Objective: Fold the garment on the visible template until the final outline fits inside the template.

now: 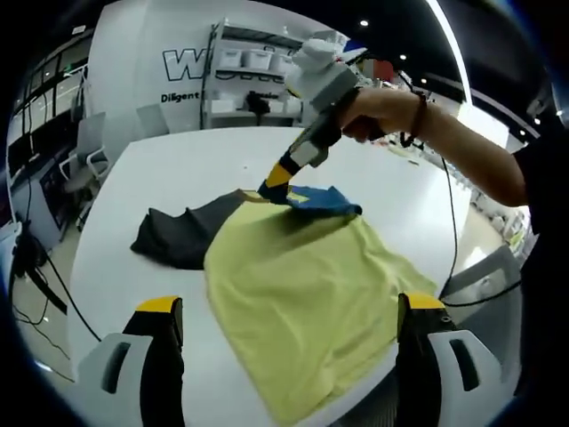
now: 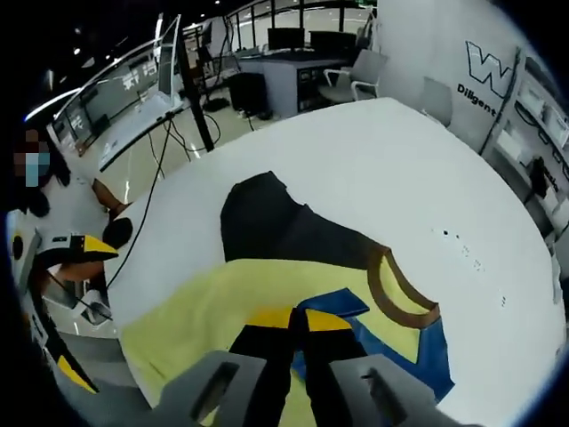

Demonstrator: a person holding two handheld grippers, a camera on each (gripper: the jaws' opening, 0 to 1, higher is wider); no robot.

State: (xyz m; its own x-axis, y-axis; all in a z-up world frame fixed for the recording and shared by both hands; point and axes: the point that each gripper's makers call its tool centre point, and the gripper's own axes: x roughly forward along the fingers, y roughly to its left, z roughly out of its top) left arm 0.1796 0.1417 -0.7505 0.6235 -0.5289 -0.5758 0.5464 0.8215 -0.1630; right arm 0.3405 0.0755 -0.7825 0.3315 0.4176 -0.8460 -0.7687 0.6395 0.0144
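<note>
While the yellow T-shirt (image 1: 307, 302) lies spread on the white desk (image 1: 178, 169), its blue sleeve (image 2: 391, 342) is pinched by the right gripper (image 2: 298, 322) (left gripper (image 1: 289, 307) open, empty); the fold should be drawn inward evenly.

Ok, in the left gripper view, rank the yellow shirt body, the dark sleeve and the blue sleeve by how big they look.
1. yellow shirt body, by far.
2. dark sleeve.
3. blue sleeve; it lies farther away and the right gripper covers part, so its true size is unsure.

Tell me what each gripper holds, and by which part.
The right gripper is shut on the shirt, pinching its blue sleeve edge near the collar. The left gripper is open and holds nothing.
</note>
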